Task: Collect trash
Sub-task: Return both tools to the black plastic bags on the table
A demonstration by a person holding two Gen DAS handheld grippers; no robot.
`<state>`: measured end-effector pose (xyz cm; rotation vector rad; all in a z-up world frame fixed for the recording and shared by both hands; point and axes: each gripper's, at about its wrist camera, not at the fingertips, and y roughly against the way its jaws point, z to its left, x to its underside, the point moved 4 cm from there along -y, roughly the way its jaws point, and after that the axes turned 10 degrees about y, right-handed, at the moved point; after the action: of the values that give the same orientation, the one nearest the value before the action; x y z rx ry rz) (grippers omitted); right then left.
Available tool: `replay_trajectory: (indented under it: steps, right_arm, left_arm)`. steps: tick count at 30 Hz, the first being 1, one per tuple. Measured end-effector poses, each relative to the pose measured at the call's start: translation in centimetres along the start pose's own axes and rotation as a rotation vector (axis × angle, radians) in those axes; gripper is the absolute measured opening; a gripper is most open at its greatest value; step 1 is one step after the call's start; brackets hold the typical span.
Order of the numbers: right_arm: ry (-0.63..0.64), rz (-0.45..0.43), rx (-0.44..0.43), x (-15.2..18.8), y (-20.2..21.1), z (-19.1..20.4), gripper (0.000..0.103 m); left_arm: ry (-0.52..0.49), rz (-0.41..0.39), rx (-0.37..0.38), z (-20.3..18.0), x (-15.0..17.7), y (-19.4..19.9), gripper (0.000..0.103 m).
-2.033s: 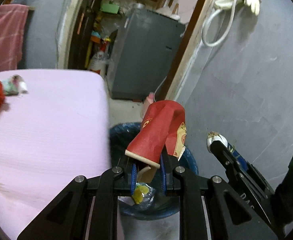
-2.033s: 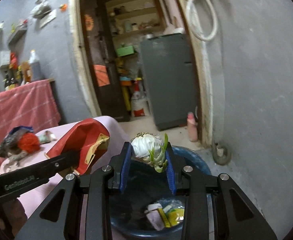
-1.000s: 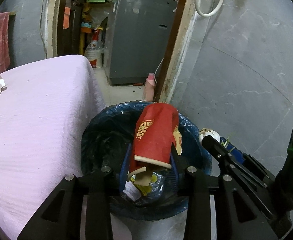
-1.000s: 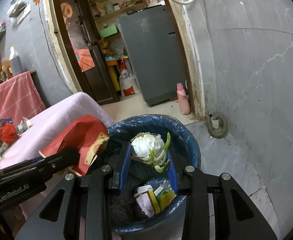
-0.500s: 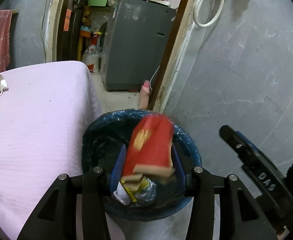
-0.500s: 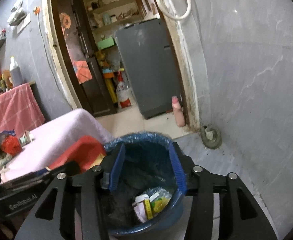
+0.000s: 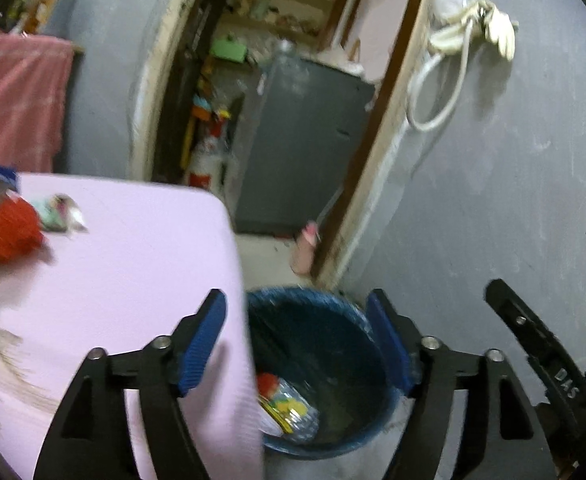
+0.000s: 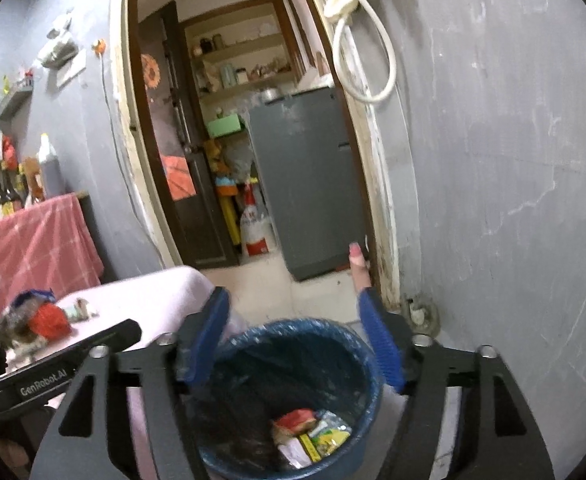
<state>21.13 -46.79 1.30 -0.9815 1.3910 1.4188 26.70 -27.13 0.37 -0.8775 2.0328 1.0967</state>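
Faintly, "GenRobot.AI" on left claw [image 8: 105, 340], "DAS" on right claw [image 7: 533, 344]

Both wrist views: above blue bin [image 7: 313, 300] [image 8: 293, 332], facing doorway.

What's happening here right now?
Trash collection. Both grippers, left and right, are open and empty above the blue bin, which stands on the floor beside the pink table. Wrappers lie in the bin's bottom. More trash, including a red bundle, waits on the table's far side.
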Motion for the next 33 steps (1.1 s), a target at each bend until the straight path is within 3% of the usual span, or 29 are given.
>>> replay_trajectory:
  steps: [4, 7, 10, 23, 33]
  right_arm:
    - [0.008, -0.044, -0.023, -1.3, 1.2, 2.1, 0.086]
    - [0.025, -0.061, -0.052, -2.0, 1.6, 4.4, 0.094]
    - [0.038, -0.075, -0.091, -2.6, 1.9, 6.6, 0.103]
    - [0.104, -0.056, -0.285, -3.6, 1.5, 17.2, 0.103]
    - [0.187, 0.019, -0.392, -2.4, -1.2, 25.6, 0.103]
  left_arm:
    - [-0.015, -0.086, -0.027, 1.5, -1.8, 3.2, 0.093]
    - [-0.031, -0.146, -0.059, 2.8, -3.0, 5.9, 0.099]
    - [-0.036, -0.167, -0.082, 4.2, -3.5, 7.7, 0.1]
    - [-0.02, -0.287, -0.252, 13.6, -5.1, 16.5, 0.1]
    - [0.071, -0.258, -0.377, 22.4, -5.4, 19.2, 0.1]
